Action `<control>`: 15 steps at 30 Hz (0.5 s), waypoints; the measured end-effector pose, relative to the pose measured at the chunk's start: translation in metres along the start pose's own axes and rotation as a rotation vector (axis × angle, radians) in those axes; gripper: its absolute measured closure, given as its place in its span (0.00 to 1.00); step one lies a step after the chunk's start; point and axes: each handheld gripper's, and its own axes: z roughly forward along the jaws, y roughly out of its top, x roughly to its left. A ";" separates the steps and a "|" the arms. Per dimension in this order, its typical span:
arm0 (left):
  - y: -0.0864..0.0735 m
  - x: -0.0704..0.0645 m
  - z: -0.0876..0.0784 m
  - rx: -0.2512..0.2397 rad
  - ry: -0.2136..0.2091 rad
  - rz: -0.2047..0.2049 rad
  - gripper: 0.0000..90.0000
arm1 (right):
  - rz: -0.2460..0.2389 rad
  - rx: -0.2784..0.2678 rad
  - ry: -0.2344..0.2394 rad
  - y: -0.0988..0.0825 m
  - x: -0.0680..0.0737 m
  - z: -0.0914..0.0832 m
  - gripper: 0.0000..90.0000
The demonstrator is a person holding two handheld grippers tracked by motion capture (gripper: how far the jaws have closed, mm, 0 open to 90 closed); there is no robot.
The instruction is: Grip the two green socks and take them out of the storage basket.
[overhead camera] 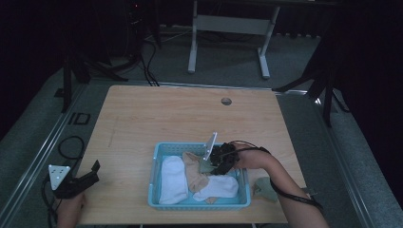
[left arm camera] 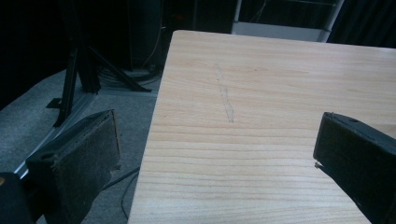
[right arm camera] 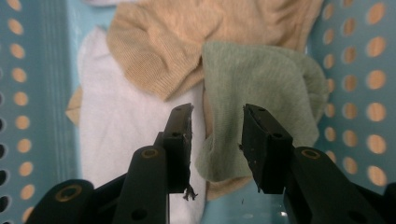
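A light blue perforated basket (overhead camera: 154, 183) sits at the table's front middle. In it lie a white sock (overhead camera: 172, 180), a second white sock (overhead camera: 218, 187), a tan sock (overhead camera: 194, 166) and a grey-green sock (overhead camera: 206, 166). My right gripper (overhead camera: 215, 165) hangs over the basket's right part. In the right gripper view its jaws (right arm camera: 217, 140) stand open just above the grey-green sock (right arm camera: 266, 79), whose edge lies between them, next to the tan sock (right arm camera: 187, 37) and a white sock (right arm camera: 121, 130). My left gripper (overhead camera: 92, 175) is open at the table's front left edge, holding nothing (left arm camera: 217, 154).
Another grey-green sock (overhead camera: 265, 187) lies on the wooden table (overhead camera: 190, 114) just right of the basket. A round cable hole (overhead camera: 226, 101) is near the far edge. Black stands and a white desk frame (overhead camera: 228, 28) stand on the floor beyond.
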 end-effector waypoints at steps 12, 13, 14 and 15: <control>0.000 0.000 0.000 0.001 0.002 0.001 0.01 | -0.007 0.066 -0.026 0.001 -0.001 0.011 0.95; 0.000 0.000 0.000 0.002 0.002 0.000 0.01 | -0.010 0.061 -0.025 0.002 0.000 0.008 0.95; 0.000 0.000 0.000 0.002 0.003 0.001 0.01 | -0.014 0.053 -0.027 0.002 0.001 0.005 0.95; 0.000 0.000 0.000 0.002 0.002 0.000 0.01 | -0.015 0.047 -0.031 0.003 0.001 0.001 0.95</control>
